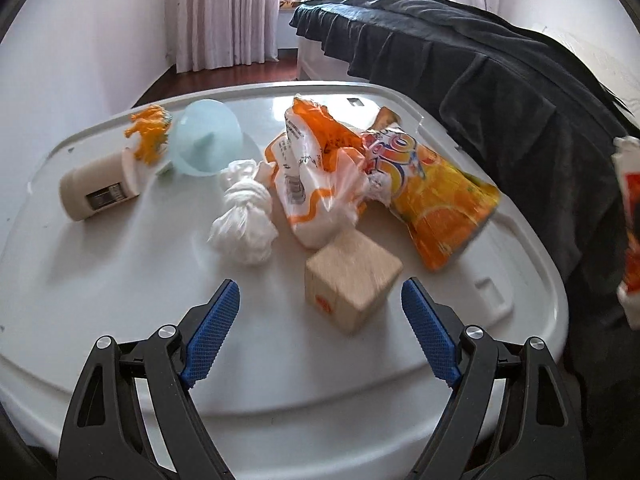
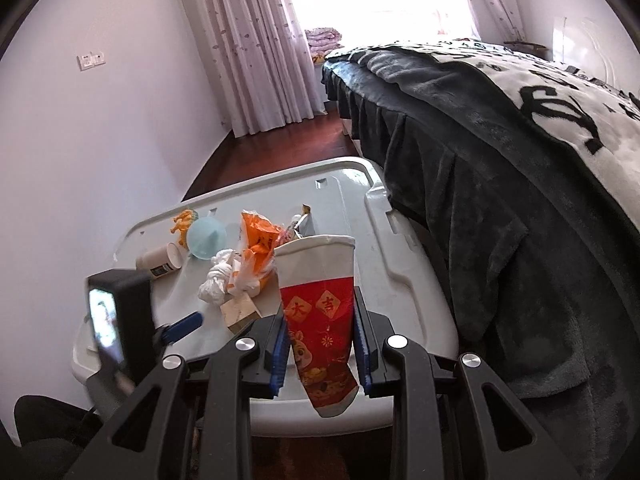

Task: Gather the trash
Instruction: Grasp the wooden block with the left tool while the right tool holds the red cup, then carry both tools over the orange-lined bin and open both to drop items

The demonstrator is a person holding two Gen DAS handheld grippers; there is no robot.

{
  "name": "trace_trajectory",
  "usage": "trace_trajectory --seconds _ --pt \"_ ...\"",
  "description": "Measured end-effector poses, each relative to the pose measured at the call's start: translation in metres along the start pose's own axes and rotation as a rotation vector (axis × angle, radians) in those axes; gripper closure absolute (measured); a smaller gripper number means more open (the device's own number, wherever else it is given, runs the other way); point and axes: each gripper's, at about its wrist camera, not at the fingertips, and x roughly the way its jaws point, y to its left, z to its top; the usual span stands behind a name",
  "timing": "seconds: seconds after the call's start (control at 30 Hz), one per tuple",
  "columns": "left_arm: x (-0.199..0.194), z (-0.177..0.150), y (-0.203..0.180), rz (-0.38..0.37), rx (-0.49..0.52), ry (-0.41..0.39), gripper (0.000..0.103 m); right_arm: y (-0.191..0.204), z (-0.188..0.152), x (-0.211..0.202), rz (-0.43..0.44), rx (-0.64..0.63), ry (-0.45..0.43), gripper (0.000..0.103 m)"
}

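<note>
Trash lies on a white plastic bin lid [image 1: 120, 272]: a wooden cube [image 1: 350, 280], a knotted white plastic bag [image 1: 244, 220], an orange-and-white wrapper [image 1: 316, 168], an orange snack bag [image 1: 432, 192], a beige bottle [image 1: 100, 192] on its side, a pale blue funnel [image 1: 206, 140] and orange scraps [image 1: 150, 136]. My left gripper [image 1: 320, 304] hangs open just in front of the cube, holding nothing. My right gripper [image 2: 320, 316] is shut on a crushed red-and-white paper cup [image 2: 320, 312], held above the lid's near edge [image 2: 416, 288]. The left gripper's blue fingertip [image 2: 188, 324] shows below.
A bed draped in a dark blanket [image 1: 500, 92] stands close along the lid's right side. A white wall [image 1: 60, 80] runs along the left, with curtains [image 2: 256, 48] and dark wooden floor [image 2: 280, 144] beyond. The left gripper's camera body [image 2: 120, 320] fills the lower left of the right wrist view.
</note>
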Motion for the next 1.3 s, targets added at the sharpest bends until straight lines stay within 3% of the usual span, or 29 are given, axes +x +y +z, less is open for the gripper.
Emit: trace_trajectory --seconds 0.17,0.23,0.27,0.3,0.63,0.87,1.13,1.3 --pt "0.017 0.008 -0.001 -0.030 -0.018 0.019 0.022 0.002 0.000 0.001 0.034 0.003 0.006 0.076" --pt "0.018 0.009 -0.005 -0.028 -0.003 0.014 0.038 0.002 0.000 0.003 0.045 0.010 0.015 0.076" --pt "0.018 0.007 -0.008 -0.011 0.021 0.010 0.052 0.002 0.000 0.003 0.047 0.012 0.018 0.076" --pt "0.018 0.006 -0.011 -0.006 0.038 0.003 0.055 0.003 0.001 0.004 0.049 0.012 0.020 0.076" --pt "0.001 0.000 0.008 -0.042 0.011 0.005 0.056 0.012 0.002 0.009 0.041 0.005 0.026 0.076" --pt "-0.066 -0.011 0.043 -0.017 0.000 -0.040 0.056 0.034 -0.001 0.018 0.060 -0.034 0.045 0.076" --pt "-0.143 -0.056 0.087 0.077 -0.038 -0.066 0.056 0.073 -0.019 0.024 0.110 -0.084 0.077 0.076" --pt "-0.175 -0.096 0.103 0.118 -0.038 -0.045 0.056 0.103 -0.059 0.018 0.143 -0.133 0.109 0.076"
